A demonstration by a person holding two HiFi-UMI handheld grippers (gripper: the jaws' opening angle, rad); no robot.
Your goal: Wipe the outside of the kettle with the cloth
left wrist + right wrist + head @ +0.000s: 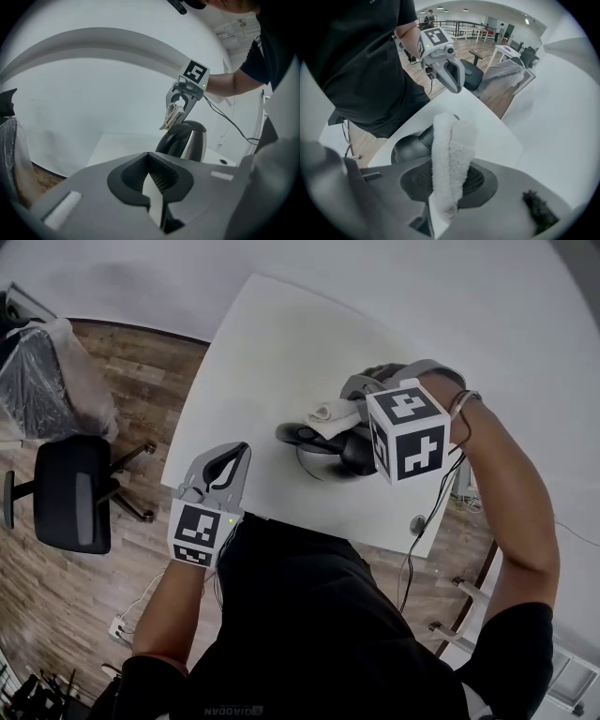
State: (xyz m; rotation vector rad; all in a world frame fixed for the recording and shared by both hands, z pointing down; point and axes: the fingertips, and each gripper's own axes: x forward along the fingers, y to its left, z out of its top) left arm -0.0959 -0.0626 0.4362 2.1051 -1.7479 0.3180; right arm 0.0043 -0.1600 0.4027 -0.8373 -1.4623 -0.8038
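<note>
The right gripper [343, 414] grips a folded white terry cloth [326, 412] just above the steel, black-handled kettle [196, 140] mid-table, poised for wiping, while the left gripper [240, 454], pinched closed and empty, waits clear at the white table's [272, 343] near-left edge.

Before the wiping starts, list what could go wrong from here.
1. The left gripper is shut, empty and apart from the kettle, so nothing steadies the kettle. A sideways push could slide or tip it on the table.
2. The right gripper pinches only a fold of the cloth, so rubbing may drag it out of the fingers.
3. The cable hanging from the right gripper passes the table's edge and might snag there.
</note>
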